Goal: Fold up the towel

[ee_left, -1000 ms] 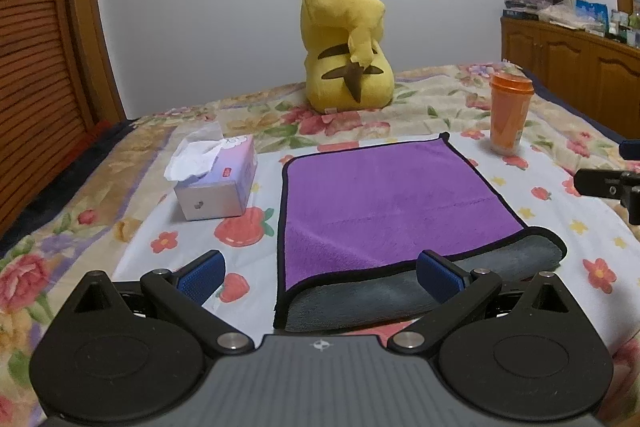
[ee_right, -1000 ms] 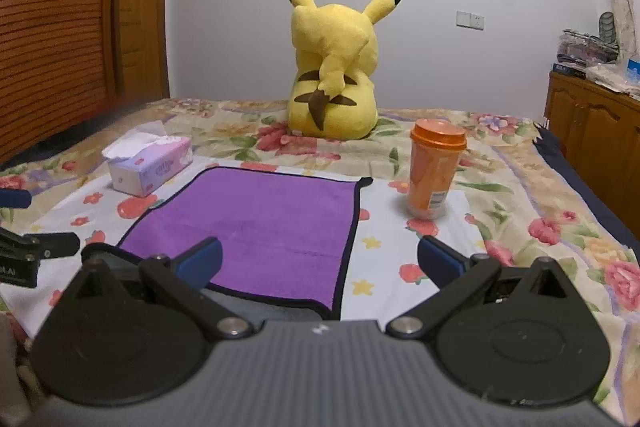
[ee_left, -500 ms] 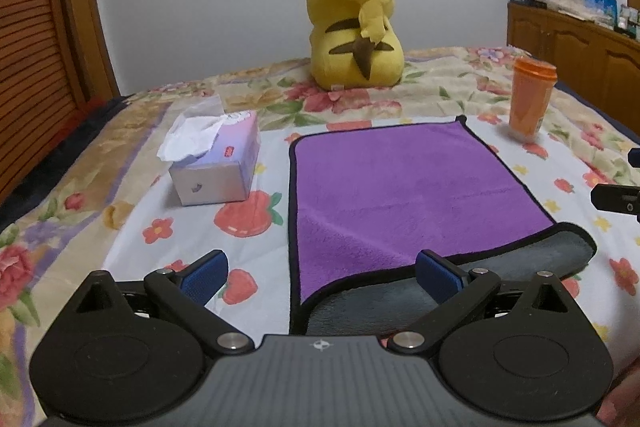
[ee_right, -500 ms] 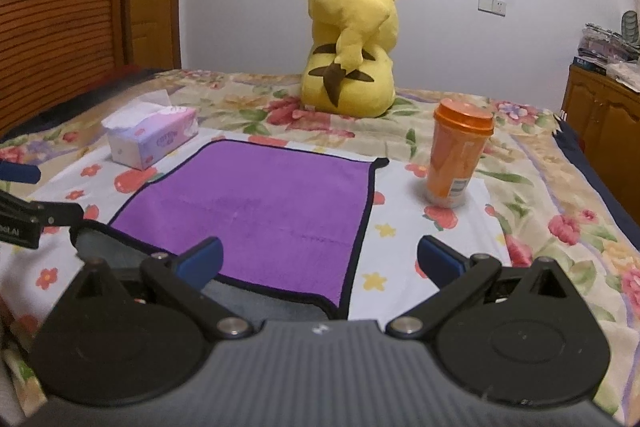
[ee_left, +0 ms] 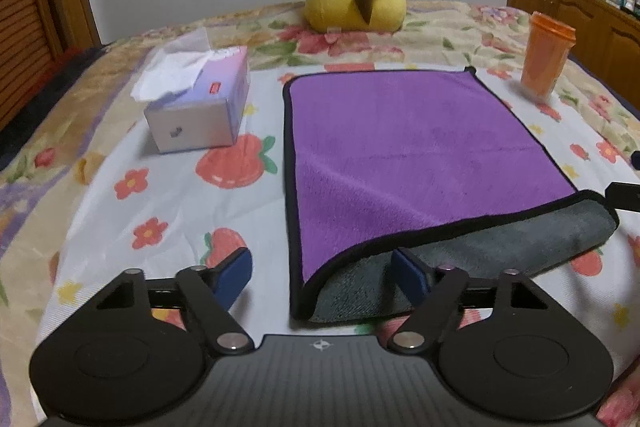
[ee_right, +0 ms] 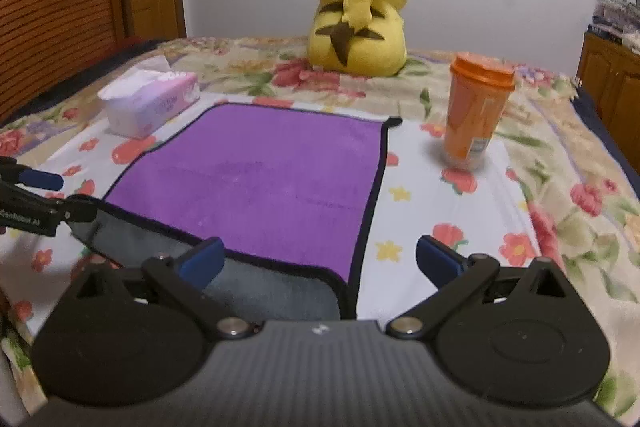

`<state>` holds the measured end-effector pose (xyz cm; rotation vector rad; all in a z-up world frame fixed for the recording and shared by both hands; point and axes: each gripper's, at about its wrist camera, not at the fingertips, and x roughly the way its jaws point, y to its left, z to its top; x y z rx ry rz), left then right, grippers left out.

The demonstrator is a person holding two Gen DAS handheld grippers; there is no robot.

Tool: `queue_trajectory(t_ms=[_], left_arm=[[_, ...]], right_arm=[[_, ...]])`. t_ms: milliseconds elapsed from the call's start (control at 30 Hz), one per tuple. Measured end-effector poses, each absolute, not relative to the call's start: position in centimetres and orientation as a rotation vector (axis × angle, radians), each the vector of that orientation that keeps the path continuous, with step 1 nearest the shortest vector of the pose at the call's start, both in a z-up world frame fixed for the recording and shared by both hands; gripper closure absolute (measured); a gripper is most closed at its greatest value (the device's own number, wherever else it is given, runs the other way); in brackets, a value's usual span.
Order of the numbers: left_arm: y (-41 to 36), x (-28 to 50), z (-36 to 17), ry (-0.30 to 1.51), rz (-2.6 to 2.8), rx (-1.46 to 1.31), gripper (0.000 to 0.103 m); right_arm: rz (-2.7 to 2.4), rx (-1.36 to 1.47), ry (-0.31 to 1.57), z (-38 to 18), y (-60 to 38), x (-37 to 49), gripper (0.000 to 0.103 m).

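Observation:
A purple towel (ee_left: 404, 151) with black trim and a grey underside lies on the flowered bedspread; it also shows in the right wrist view (ee_right: 264, 179). Its near edge is folded over, grey side up (ee_left: 480, 259). My left gripper (ee_left: 320, 275) is open, low over the towel's near left corner, which lies between the fingers. My right gripper (ee_right: 316, 259) is open over the near right corner. Each gripper shows at the edge of the other's view.
A tissue box (ee_left: 200, 107) stands left of the towel. An orange cup (ee_right: 476, 111) stands to its right. A yellow plush toy (ee_right: 360, 15) sits behind it. A wooden cabinet (ee_left: 576, 11) stands at the far right.
Both grippers have moved forward and down toward the towel's near corners. The towel has not moved and the jaws have stayed open.

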<state>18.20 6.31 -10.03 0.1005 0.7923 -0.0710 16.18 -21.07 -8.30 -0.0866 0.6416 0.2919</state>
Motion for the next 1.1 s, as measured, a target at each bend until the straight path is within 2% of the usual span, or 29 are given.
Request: queue_trajectory(t_ms=[33,100,267,500,767,900,967,1033,1100], left_arm=[[6.3,18.3,-10.2,0.797,-0.071,0.102,0.028],[6.4,18.5,-10.4,0.806,-0.075,0.098,0.034],[6.5,18.8,-10.7,0.827,-0.086,0.083,0.041],[6.4,18.9,-10.9,0.846,-0.101,0.074,0.051],[6.2,19.0,-11.3,0.867,-0.107,0.078,0.053],[6.2,18.9,-11.3,0.868,-0.111,0.074,0.057],[6.1,18.8,-11.3,0.867,-0.113,0.075,0.059],[6.0,18.8,-11.2,0.863,-0.118,0.082,0.061],[6.0,18.8,-11.2,0.863,-0.125,0.076,0.069]], right_arm=[[0.296,-0.085,0.658,-8.5,-21.1,16.4,0.017],[0.297,-0.08,0.68,-8.9,-21.1,16.6,0.017],[0.309,-0.066,0.734,-9.9,-21.2,17.4,0.018],[0.33,-0.013,0.79,-10.6,-21.7,18.2,0.028],[0.352,0.002,0.839,-11.2,-21.8,18.8,0.039],[0.357,0.011,0.848,-11.2,-21.9,18.9,0.056],[0.352,0.011,0.85,-11.2,-22.0,18.9,0.061],[0.345,0.017,0.856,-11.3,-22.2,19.0,0.077],[0.341,0.017,0.854,-11.3,-22.3,19.1,0.08]])
